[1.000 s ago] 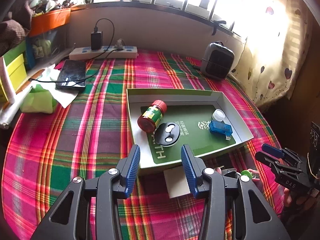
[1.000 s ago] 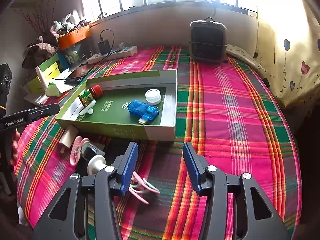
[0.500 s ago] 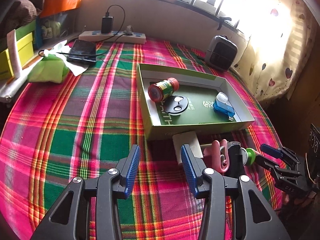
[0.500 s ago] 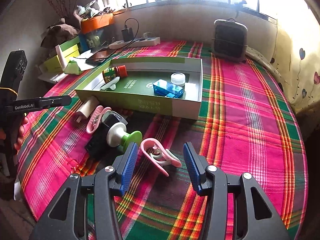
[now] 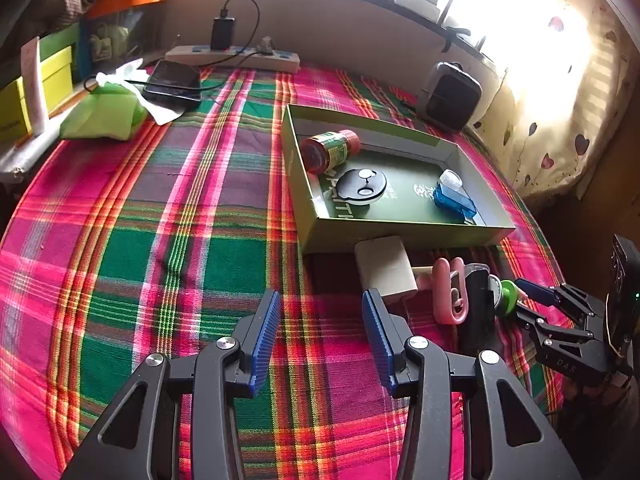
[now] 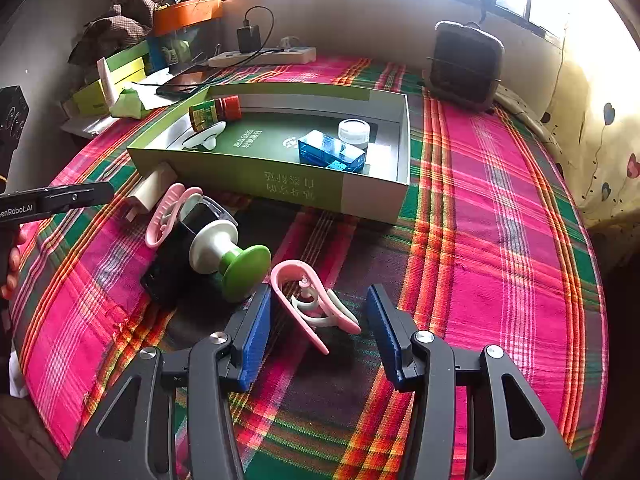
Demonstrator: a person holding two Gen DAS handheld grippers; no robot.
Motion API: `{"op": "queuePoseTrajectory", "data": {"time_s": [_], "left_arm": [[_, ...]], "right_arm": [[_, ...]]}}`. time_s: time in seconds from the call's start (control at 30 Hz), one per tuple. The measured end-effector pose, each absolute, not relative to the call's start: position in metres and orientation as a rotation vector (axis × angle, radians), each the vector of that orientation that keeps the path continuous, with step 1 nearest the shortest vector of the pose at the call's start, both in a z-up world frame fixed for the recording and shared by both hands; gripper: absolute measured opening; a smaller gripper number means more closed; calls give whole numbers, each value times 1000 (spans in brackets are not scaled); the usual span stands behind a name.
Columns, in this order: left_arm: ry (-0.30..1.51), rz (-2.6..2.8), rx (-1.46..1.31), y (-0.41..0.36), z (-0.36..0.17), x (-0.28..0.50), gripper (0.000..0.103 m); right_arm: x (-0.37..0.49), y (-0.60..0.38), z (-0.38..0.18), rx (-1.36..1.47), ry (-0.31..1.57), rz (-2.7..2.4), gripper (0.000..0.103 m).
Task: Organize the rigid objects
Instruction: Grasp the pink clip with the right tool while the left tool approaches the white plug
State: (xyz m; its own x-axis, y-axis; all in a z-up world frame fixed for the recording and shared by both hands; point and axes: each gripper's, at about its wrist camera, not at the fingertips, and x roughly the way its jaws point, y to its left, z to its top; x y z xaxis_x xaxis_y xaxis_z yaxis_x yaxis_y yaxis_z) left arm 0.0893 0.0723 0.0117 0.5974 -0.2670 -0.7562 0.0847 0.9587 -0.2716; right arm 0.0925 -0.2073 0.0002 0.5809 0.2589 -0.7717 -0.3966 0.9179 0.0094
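Note:
A green box [image 6: 280, 182] on the plaid cloth holds a red-capped bottle [image 6: 214, 111], a blue USB reader [image 6: 331, 153], a white cap [image 6: 354, 132] and a round black-and-white disc [image 5: 361, 186]. In front of it lie a white charger [image 5: 385, 266], a pink clip [image 6: 168, 212], a black device [image 6: 176, 256] and a white-and-green knob [image 6: 230, 256]. My right gripper [image 6: 319, 322] is open, with a second pink clip [image 6: 310, 304] lying between its fingers. My left gripper [image 5: 321, 334] is open and holds nothing, just short of the charger.
A small heater [image 6: 466, 64] stands at the back right. A power strip [image 5: 234, 56], a phone [image 5: 172, 80], a green tissue pack [image 5: 102, 114] and stacked boxes [image 5: 38, 88] fill the back left. A curtain [image 5: 560, 100] hangs on the right.
Both grippers pulled back from the box and dropped lower. The loose items in front of the box came into view, and the pink clip now lies between the right gripper's fingers.

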Motion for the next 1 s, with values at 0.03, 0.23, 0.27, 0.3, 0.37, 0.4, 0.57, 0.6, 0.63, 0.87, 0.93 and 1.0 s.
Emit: {"op": "queuePoseTrajectory", "data": {"time_s": [0.03, 0.23, 0.27, 0.3, 0.37, 0.4, 0.57, 0.6, 0.63, 0.87, 0.93, 1.0], "left_arm": [[910, -207, -216, 72, 12, 90, 42], [917, -214, -208, 66, 11, 92, 42], [920, -214, -205, 65, 11, 92, 42], [922, -216, -204, 63, 11, 93, 42], [924, -219, -202, 61, 10, 93, 42], [925, -220, -200, 59, 10, 94, 42], [925, -222, -194, 54, 12, 96, 42], [924, -222, -192, 53, 12, 96, 42], [925, -222, -191, 52, 12, 97, 42], [924, -216, -184, 47, 16, 101, 43], [918, -217, -177, 44, 17, 102, 46], [922, -222, -177, 41, 17, 104, 46]], "right_arm": [[93, -209, 0, -168, 872, 380, 49], [96, -220, 1, -133, 873, 326, 38], [96, -222, 2, -133, 873, 316, 34], [95, -223, 2, -132, 873, 312, 32], [94, -225, 3, -130, 872, 311, 30], [93, -226, 3, -130, 872, 308, 29], [92, -236, 3, -109, 872, 262, 24], [91, -240, 3, -96, 873, 247, 24], [91, -243, 3, -84, 874, 237, 24], [86, -264, 3, -48, 874, 132, 24], [84, -266, 3, -44, 874, 128, 24], [84, -266, 3, -46, 873, 125, 24]]}}
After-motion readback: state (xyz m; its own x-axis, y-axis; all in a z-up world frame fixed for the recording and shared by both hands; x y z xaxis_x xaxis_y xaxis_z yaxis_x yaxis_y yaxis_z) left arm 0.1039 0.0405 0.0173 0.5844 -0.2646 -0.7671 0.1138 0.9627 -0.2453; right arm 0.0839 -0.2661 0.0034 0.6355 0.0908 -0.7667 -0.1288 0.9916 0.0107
